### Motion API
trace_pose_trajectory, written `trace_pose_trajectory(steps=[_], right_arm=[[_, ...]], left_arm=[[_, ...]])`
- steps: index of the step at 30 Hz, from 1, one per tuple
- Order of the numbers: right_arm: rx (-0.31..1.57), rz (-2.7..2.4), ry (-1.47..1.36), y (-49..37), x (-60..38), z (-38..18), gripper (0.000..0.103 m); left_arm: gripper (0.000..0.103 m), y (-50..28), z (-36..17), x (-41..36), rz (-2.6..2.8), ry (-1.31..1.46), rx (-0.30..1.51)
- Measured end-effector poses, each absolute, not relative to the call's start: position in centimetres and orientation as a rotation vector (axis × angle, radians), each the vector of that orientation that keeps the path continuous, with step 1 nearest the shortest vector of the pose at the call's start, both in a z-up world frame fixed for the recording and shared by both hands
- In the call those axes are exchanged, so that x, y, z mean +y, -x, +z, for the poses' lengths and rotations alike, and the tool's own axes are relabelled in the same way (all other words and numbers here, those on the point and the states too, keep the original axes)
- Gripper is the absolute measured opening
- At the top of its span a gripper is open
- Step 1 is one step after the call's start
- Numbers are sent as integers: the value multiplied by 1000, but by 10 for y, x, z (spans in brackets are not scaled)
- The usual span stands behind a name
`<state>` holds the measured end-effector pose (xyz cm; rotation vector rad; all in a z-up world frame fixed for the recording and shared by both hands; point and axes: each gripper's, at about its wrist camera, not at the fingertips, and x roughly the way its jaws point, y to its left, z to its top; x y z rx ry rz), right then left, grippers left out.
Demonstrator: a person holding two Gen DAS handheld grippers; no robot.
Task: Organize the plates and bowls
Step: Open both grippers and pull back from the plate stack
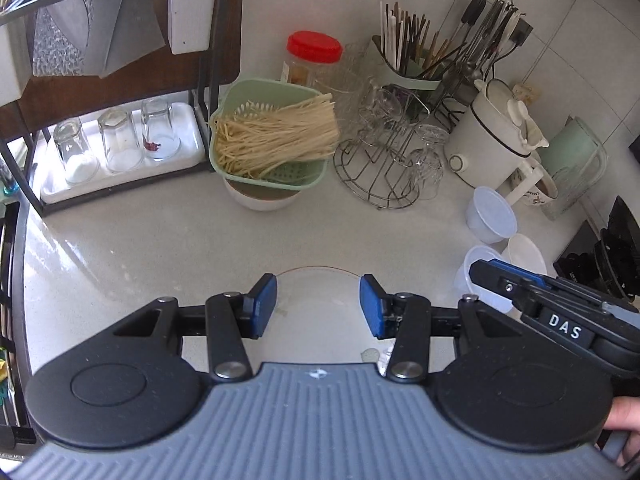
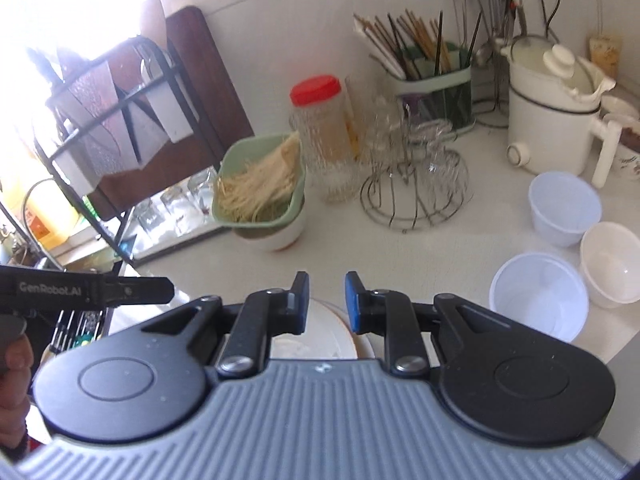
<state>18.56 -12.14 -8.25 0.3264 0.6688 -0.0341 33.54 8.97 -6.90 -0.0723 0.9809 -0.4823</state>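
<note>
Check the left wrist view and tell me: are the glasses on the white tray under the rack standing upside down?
Yes, the three glasses on the white tray stand mouth-down, thick bases on top.

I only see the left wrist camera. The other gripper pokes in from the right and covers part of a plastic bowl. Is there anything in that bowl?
Observer: No. In the right wrist view the near plastic bowl is empty.
Operator: Is that gripper carrying something?
Observer: No. The right gripper has a narrow gap between its blue pads, and nothing is in it.
Operator: It says DAS on its side. Does mine have writing too?
Observer: Yes. Seen from the right wrist, the side of your left gripper has lettering that reads GenRobot.AI.
</note>
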Motion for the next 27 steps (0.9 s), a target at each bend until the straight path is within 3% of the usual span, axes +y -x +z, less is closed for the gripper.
trace_pose_trajectory(steps=[8,27], right_arm=[[655,-94,-340,-181,-137,-75,22],[732,-148,-311,-132,-241,-114,24]], left_arm=[[53,-338,-67,69,-529,45,946],[60,-323,-115,-75,-528,36,1020]])
